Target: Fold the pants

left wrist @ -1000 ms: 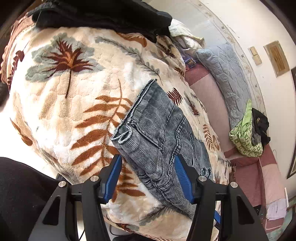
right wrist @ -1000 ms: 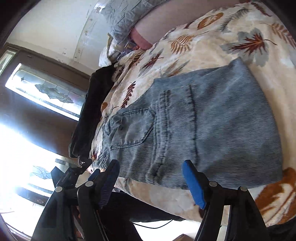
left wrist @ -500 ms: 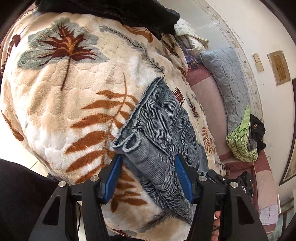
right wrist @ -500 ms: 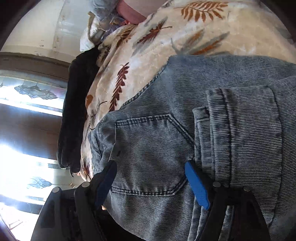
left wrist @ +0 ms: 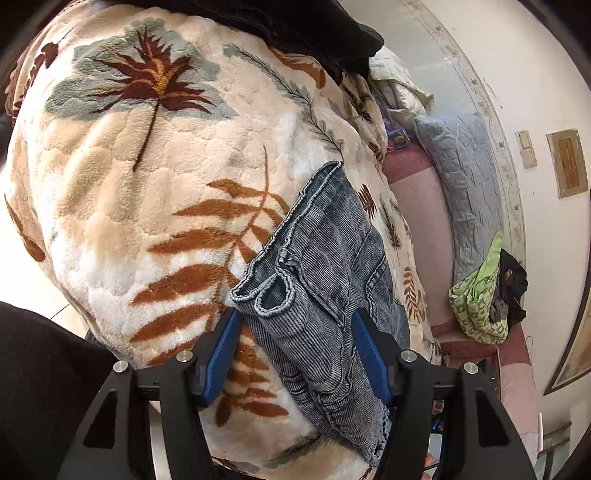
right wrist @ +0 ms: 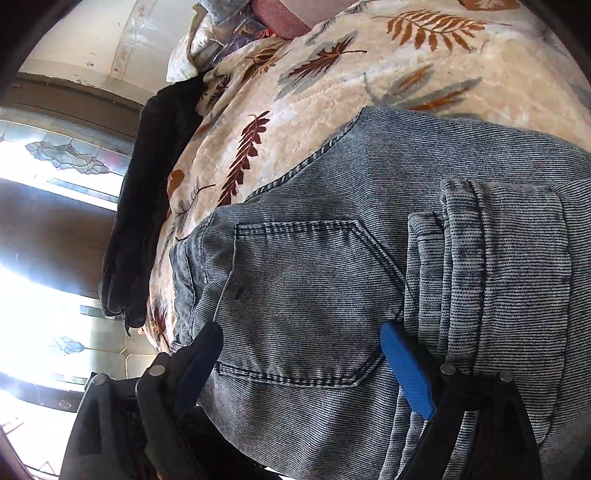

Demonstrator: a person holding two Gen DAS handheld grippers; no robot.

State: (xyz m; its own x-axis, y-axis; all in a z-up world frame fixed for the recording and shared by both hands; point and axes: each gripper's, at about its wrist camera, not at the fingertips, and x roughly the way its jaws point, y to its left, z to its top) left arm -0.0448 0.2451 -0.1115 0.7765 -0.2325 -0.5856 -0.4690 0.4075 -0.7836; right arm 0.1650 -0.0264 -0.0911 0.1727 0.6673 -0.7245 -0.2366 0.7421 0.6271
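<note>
Pants point(left wrist: 325, 295) folded on blanket point(left wrist: 147, 184), both tongs point(left wrist: 295, 354) point(right wrist: 303, 365) spread wide w/ cloth between.

Home bedroom, bed w/ leaf-print blanket point(left wrist: 155, 177), quilted pillow point(left wrist: 465, 177), stained-glass window point(right wrist: 62, 158)

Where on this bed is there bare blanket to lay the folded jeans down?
The widest free patch is the leaf-print blanket, bordered by the dark clothing pile at the far edge and the jeans on the pillow side. A narrower strip shows beyond the jeans in the right wrist view. Near the grey pillow and green cloth it is crowded.
</note>
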